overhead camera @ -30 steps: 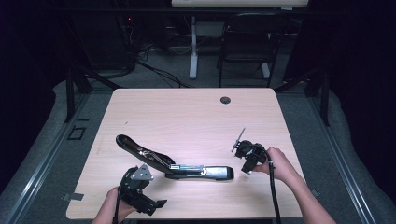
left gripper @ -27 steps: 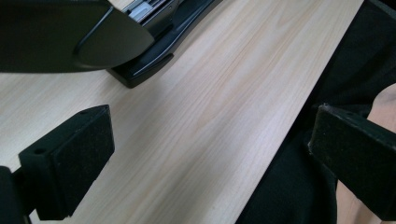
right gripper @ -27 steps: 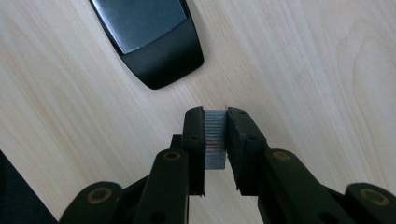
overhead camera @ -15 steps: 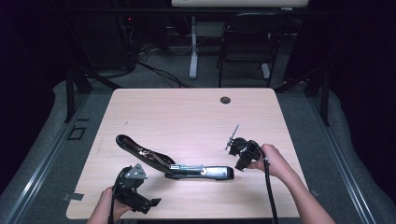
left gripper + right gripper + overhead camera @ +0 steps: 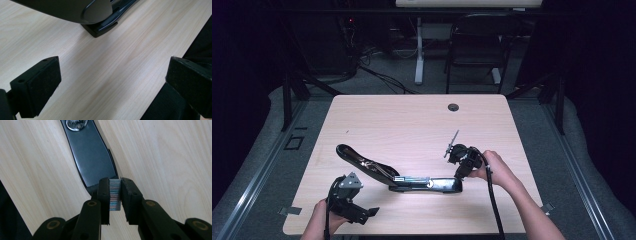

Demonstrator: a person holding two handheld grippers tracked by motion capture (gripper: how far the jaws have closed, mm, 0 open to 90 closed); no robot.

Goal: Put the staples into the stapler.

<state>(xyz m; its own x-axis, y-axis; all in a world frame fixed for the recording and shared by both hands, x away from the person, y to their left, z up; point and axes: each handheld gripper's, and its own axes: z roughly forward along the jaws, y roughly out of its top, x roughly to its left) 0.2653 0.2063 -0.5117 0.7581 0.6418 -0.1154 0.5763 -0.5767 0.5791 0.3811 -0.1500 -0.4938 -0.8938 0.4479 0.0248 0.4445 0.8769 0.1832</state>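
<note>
A long black stapler [image 5: 398, 176] lies opened on the light wooden table [image 5: 412, 125], with its top arm [image 5: 357, 157] raised toward the left and its base [image 5: 434, 184] flat. My right gripper [image 5: 462, 167] hovers over the right end of that base. In the right gripper view it [image 5: 115, 185] is shut on a small silvery strip of staples [image 5: 115, 195], just above the base's black end [image 5: 95, 157]. My left gripper [image 5: 357, 211] sits near the table's front left edge. In the left gripper view it [image 5: 112, 72] is open over bare wood, with the stapler's rounded end [image 5: 82, 10] beyond it.
A round cable hole [image 5: 453, 107] lies in the table near its far edge. Past the table stand a dark chair [image 5: 477, 45] and a white desk leg [image 5: 418, 55] on grey floor. Bare wood spreads across the far half of the table.
My right gripper has moved left and slightly away from the person with the staples, coming over the stapler's base end. The left gripper has stayed almost in place.
</note>
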